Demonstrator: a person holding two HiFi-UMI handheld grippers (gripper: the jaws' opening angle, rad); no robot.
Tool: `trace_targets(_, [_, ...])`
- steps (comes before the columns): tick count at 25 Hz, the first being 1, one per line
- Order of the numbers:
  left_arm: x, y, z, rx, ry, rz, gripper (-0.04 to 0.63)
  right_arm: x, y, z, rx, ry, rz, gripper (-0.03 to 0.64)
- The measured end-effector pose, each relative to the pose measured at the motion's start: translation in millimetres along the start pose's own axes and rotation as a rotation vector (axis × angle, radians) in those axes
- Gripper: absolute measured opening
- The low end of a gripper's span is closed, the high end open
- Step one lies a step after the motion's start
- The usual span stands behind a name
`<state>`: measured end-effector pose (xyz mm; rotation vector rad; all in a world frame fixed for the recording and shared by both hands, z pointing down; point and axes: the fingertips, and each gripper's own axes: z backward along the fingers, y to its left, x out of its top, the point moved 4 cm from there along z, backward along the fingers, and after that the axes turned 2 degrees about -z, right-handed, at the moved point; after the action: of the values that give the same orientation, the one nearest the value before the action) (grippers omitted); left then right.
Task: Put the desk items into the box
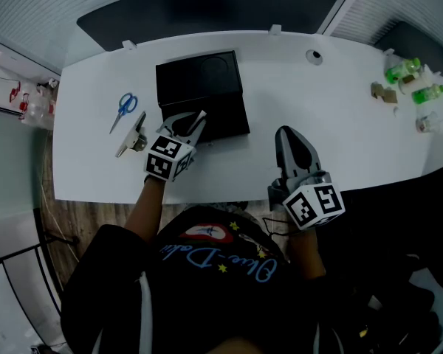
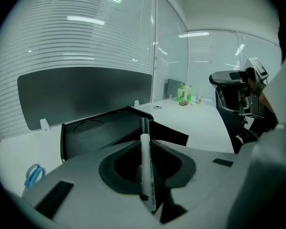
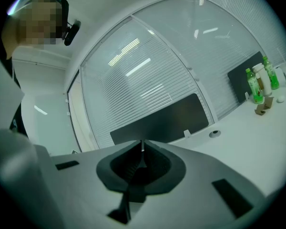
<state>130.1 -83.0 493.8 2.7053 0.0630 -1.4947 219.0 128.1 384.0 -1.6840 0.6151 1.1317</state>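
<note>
One person holds two grippers over a white surface [image 1: 332, 102].

The left gripper [image 1: 193, 121] is clamped on one marker [image 2: 146, 168], which has a white barrel and a black cap. The marker lies lengthwise between the jaws, with its cap pointing forward past the tips. This gripper tilts downward, and its tips sit over the near edge of one black box [image 1: 207, 87]. The box lies open directly ahead of it, and its inside looks dark.

To the left of the left gripper, two items lie on the surface. One is a pair of scissors [image 1: 123, 110] with blue handles, set a little forward. The other is a small metal tool [image 1: 133, 137], just beside the gripper and too unclear to identify.

The right gripper [image 1: 288, 136] is well to the right of the left one and points level across the surface. Its jaws are pressed together with nothing between them. The box is forward and to its left, not touching it.

Far to the right of the right gripper, near the surface's edge, stand two green bottles [image 1: 404, 70]. One small brown object [image 1: 384, 92] lies beside them. One round hole [image 1: 314, 56] sits in the surface ahead of the right gripper.
</note>
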Motion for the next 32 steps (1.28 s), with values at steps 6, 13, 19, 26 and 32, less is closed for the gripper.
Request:
trace_targets(6, [-5,-3,-4,-0.013,0.027,-0.010,0.074,1,-3,1,-0.004,-0.005,0.003,0.021])
trace_targets(13, [-5,-8,-7,-0.046,0.039,-0.028,0.075,0,-5,3,-0.009,-0.004,0.003,0.021])
trace_targets(19, [-7,-10,-9,-0.062,0.051,-0.024,0.075,2,-7,5,-0.014,-0.016,0.005,0.021])
trace_targets(26, [-9,-14,-11,-0.074,0.068,-0.020,0.077,2,-7,7,-0.020,-0.019,0.001,0.021])
trace_targets(32, [-10,-16,-11,-0.073,0.076,-0.026,0.077,2,-7,8,-0.022,-0.019,0.001,0.021])
